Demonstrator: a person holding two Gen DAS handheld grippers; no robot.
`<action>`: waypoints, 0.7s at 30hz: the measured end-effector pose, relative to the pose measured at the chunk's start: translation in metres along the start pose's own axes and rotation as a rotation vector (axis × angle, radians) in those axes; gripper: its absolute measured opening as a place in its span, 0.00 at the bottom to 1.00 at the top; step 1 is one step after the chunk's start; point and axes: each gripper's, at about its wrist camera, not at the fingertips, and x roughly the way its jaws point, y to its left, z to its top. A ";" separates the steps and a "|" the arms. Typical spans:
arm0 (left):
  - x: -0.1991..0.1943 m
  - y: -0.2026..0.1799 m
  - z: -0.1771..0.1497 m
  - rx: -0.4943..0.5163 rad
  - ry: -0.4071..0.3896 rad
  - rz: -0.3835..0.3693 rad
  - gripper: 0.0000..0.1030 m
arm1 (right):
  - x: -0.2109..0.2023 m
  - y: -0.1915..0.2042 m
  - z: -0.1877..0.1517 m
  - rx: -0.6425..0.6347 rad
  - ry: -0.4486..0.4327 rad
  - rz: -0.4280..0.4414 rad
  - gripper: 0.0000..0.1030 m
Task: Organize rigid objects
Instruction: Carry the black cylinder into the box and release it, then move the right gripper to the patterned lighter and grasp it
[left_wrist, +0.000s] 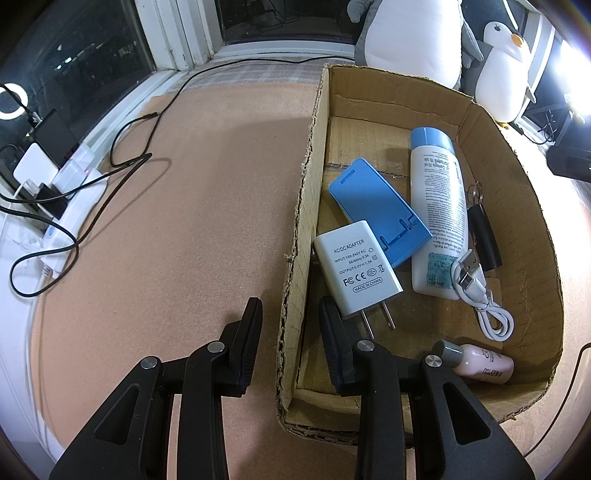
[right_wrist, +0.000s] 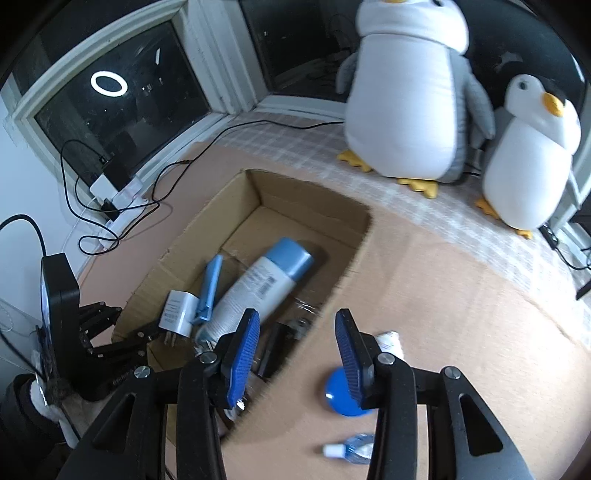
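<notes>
Six things lie in the open cardboard box (left_wrist: 509, 177) on the tan-covered surface (left_wrist: 184, 221). A white AC adapter (left_wrist: 356, 267) rests against the box's left wall with its prongs toward the near end. A blue phone stand (left_wrist: 376, 214) lies just beyond it, touching a white bottle with a blue cap (left_wrist: 437, 218) that runs lengthwise down the middle. A black key fob (left_wrist: 484, 236) sits by the right wall, a coiled white USB cable (left_wrist: 487, 299) overlaps the bottle's base, and a small pink bottle (left_wrist: 476, 360) lies in the near right corner.

The left gripper (left_wrist: 290, 310) straddles the box's left wall near the near corner, one finger outside and one inside, jaws clenched on that wall.

The right gripper (right_wrist: 295, 332) hangs above the box's near right rim, jaws released with nothing between the pads. Outside the box, near that rim, are a round blue object (right_wrist: 341, 397), a small clear bottle with a white cap (right_wrist: 351, 448) and a white item (right_wrist: 389, 341), too blurred to name.

Two plush penguins (right_wrist: 406, 92) stand at the far edge.
</notes>
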 end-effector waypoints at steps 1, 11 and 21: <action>0.000 0.000 0.000 0.000 0.000 0.000 0.29 | -0.003 -0.004 -0.002 0.003 0.002 -0.001 0.38; 0.000 0.000 0.000 0.000 0.000 0.001 0.29 | -0.016 -0.036 -0.041 -0.014 0.044 -0.051 0.39; 0.000 -0.001 0.001 0.001 0.000 0.003 0.29 | -0.012 -0.057 -0.071 0.003 0.110 -0.098 0.39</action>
